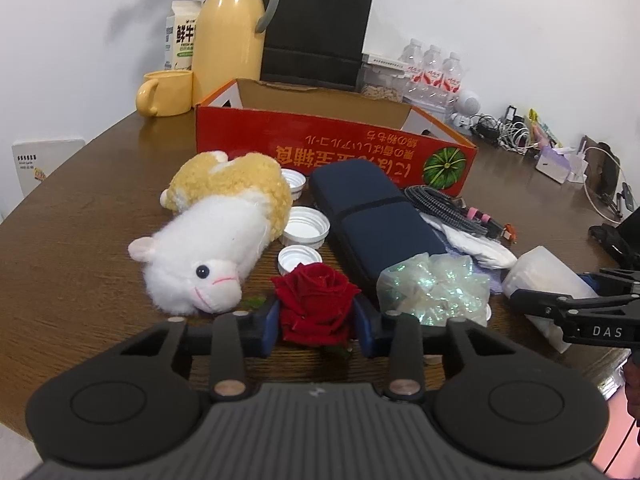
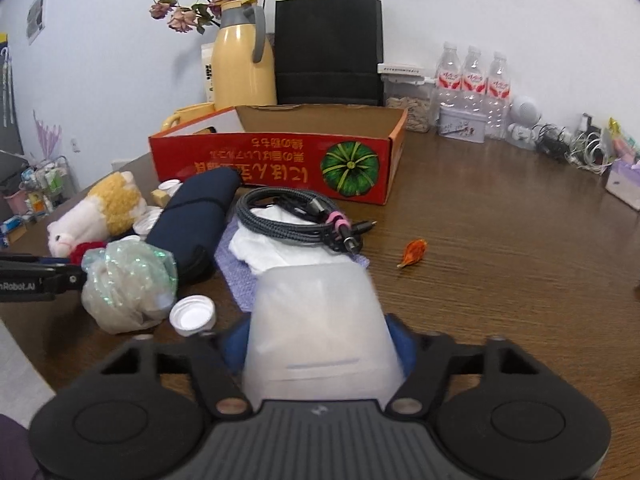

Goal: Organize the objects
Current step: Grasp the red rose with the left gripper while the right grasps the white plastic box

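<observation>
My left gripper (image 1: pixel 316 320) is shut on a red rose (image 1: pixel 314 300), its blue pads on both sides of the bloom, low over the table. My right gripper (image 2: pixel 320 344) is shut on a frosted plastic cup (image 2: pixel 320 328) that fills the space between its jaws; the cup also shows in the left wrist view (image 1: pixel 548 280). Ahead stands an open red cardboard box (image 1: pixel 320 148), also in the right wrist view (image 2: pixel 276 164). Near it lie a plush alpaca (image 1: pixel 216 236), a navy pouch (image 1: pixel 372 216), a coiled cable (image 2: pixel 296 216), white caps (image 1: pixel 306 228) and a crinkled iridescent bag (image 2: pixel 128 284).
A yellow thermos (image 1: pixel 230 40), yellow mug (image 1: pixel 166 92), milk carton (image 1: pixel 180 36), black paper bag (image 1: pixel 320 28) and water bottles (image 2: pixel 474 80) line the back wall. Cables and small items (image 1: pixel 516 132) crowd the right. An orange scrap (image 2: pixel 414 252) lies on the wooden table (image 2: pixel 500 240).
</observation>
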`<state>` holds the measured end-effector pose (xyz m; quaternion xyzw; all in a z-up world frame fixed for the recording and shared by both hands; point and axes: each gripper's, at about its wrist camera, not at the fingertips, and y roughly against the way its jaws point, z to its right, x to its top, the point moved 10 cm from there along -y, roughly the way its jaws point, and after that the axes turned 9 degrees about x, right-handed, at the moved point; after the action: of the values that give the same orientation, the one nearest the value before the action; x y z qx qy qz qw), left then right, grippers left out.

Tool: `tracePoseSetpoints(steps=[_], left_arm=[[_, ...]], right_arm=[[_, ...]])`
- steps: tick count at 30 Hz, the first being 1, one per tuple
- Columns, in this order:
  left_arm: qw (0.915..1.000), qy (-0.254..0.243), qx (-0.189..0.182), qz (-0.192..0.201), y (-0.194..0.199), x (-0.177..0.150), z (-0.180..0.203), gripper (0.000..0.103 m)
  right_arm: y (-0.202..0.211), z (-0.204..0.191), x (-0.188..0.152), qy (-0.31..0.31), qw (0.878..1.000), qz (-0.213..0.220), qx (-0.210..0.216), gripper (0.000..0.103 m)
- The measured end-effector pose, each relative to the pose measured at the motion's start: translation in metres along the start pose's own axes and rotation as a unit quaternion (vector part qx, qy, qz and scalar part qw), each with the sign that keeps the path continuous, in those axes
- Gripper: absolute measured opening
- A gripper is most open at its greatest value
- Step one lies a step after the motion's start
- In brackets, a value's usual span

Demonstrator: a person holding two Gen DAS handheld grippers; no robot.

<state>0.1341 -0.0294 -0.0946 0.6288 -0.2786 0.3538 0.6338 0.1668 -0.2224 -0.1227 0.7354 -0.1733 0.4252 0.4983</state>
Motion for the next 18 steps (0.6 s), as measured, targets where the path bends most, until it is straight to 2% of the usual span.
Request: tracePoseSetpoints(steps=[10, 15, 18], left_arm=[[0.9985, -0.013, -0.016, 0.051, 0.026, 0.024, 0.003, 0.036], [0.995, -0.019, -0.024, 0.095, 0.036, 0.069, 0.008, 0.035], [0.9911, -0.027, -0.029, 0.127, 0.04, 0.105, 0.017, 0.035]], right_arm=[[0.023, -0.009, 0.022, 0.012, 0.999, 0.046, 0.001, 0.064], [0.026, -0.015, 0.058, 0.034, 0.996, 0.079, 0.0, 0.064], [0.024, -0.016, 0.093, 0.046, 0.993, 0.108, -0.002, 0.064]])
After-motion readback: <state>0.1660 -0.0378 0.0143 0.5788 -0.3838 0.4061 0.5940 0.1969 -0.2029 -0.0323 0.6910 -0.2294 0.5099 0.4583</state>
